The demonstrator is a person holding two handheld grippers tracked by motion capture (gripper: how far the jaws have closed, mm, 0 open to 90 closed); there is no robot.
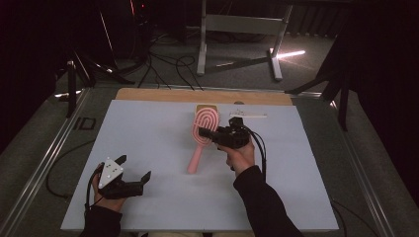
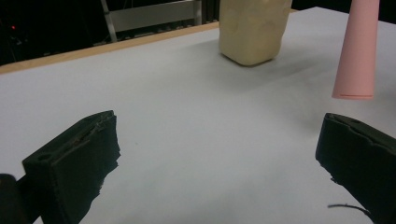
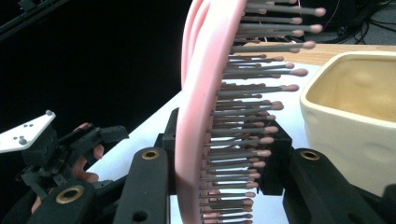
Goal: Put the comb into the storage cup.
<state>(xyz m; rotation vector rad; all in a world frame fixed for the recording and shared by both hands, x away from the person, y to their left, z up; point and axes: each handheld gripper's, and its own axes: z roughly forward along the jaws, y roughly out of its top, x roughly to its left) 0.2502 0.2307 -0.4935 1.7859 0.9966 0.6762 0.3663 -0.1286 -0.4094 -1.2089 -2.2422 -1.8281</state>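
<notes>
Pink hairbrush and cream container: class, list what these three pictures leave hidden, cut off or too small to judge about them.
- Pink hairbrush: in the high view the right hand-held gripper covers one edge of its head; its bristles are too small to tell there.
- Hairbrush handle: its top is cut off by the left gripper view's upper edge.
- Cream container: cut off by the right gripper view's edge; the brush hides most of it in the high view.
</notes>
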